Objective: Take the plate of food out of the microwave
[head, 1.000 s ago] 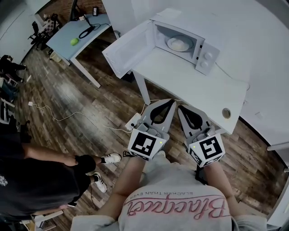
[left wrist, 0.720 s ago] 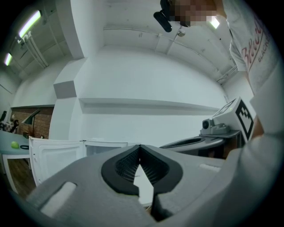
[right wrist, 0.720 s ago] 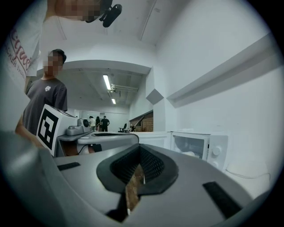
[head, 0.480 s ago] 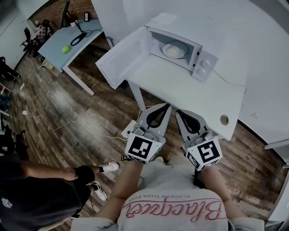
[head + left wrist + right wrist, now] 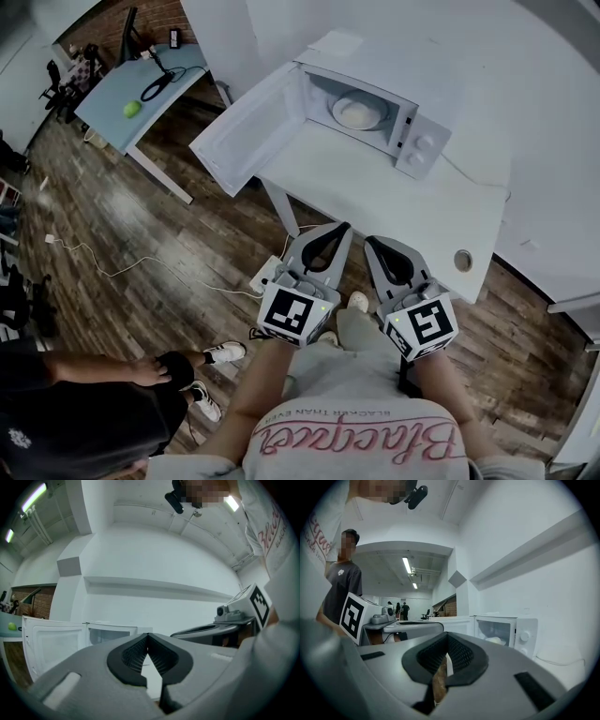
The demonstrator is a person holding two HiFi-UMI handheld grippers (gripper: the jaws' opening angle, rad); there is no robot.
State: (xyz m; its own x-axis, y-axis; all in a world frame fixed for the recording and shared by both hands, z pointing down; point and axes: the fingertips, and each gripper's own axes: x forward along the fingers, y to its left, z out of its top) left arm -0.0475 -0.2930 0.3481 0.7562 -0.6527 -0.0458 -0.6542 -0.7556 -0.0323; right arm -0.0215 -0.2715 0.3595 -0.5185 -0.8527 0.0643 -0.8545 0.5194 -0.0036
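**Item 1, the task's thing.** White round plate of pale food (image 5: 359, 111), lying inside the white microwave oven (image 5: 422, 141) at the far end of the white table (image 5: 394, 202). The oven's hinged door (image 5: 246, 127) is swung wide to the left.
- Handling: I judge the plate stiff, smooth and brittle, moderately heavy with its load, and perhaps hot. The mound may slide if the plate tilts.
- Hold: I would take it by the near rim and keep it level.

**Item 2.** Left gripper (image 5: 344, 226), jaws together with nothing between them. It is by the table's near edge, well apart from the oven.

**Item 3.** Right gripper (image 5: 369, 241), just beside the left. Its jaws likewise meet at the tips and are empty.

**Item 4, unclear.**
- I cannot name the food.
- The plate's far rim is lost in the cavity's shadow.
- I cannot tell whether the plate rests on a turntable.
- My left gripper view shows the cavity only as a dim opening, with no plate.
- My right gripper view gives just a pale lump past the oven's front frame.
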